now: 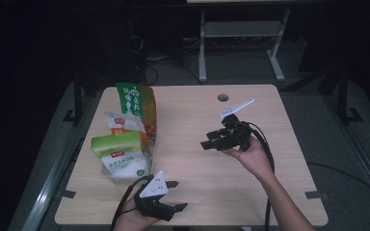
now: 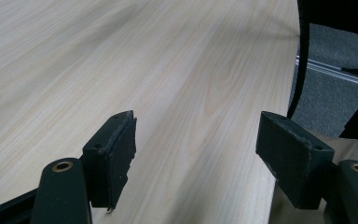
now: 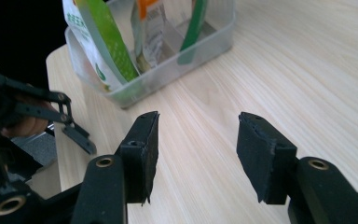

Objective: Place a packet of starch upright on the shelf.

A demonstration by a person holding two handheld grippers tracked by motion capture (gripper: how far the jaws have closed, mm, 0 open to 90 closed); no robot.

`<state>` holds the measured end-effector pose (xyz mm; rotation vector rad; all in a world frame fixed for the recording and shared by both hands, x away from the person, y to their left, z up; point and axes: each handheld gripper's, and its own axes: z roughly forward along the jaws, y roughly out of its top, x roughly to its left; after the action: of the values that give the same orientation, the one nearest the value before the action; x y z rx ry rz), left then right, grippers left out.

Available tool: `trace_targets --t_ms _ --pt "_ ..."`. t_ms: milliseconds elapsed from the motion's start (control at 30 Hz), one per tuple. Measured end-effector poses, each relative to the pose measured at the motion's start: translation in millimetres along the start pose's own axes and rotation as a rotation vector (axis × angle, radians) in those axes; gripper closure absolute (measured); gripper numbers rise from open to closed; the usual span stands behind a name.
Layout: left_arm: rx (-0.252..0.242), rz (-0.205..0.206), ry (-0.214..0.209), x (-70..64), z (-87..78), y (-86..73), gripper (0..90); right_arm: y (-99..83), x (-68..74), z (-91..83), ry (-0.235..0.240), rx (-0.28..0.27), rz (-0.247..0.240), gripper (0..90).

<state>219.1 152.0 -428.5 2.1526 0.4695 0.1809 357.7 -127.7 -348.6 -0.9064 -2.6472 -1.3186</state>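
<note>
Near the counter's [image 1: 270,173] left edge stands a clear plastic bin [image 3: 200,44] of upright food pouches [image 1: 123,151]. Left tongs [image 1: 173,195] and right tongs [image 1: 211,139] gape empty; likely pre-grasp, next reaching for a pouch.

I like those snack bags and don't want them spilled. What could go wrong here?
The bags stand tall and leaning in a shallow clear bin, so a bump from the right gripper might tip them. The left gripper hangs open near the table edge and could knock it.
</note>
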Motion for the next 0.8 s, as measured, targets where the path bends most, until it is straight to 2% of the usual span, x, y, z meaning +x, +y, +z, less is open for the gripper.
trace_targets --t_ms 267,800 --pt "0.004 0.0 0.005 0.3 -1.1 0.0 28.1 -25.0 -9.5 -13.7 -0.026 0.007 0.037 46.4" --pt "0.006 -0.007 0.006 0.1 0.1 -0.6 28.0 -81.0 -26.1 -47.5 -0.081 -0.021 0.128 44.4"
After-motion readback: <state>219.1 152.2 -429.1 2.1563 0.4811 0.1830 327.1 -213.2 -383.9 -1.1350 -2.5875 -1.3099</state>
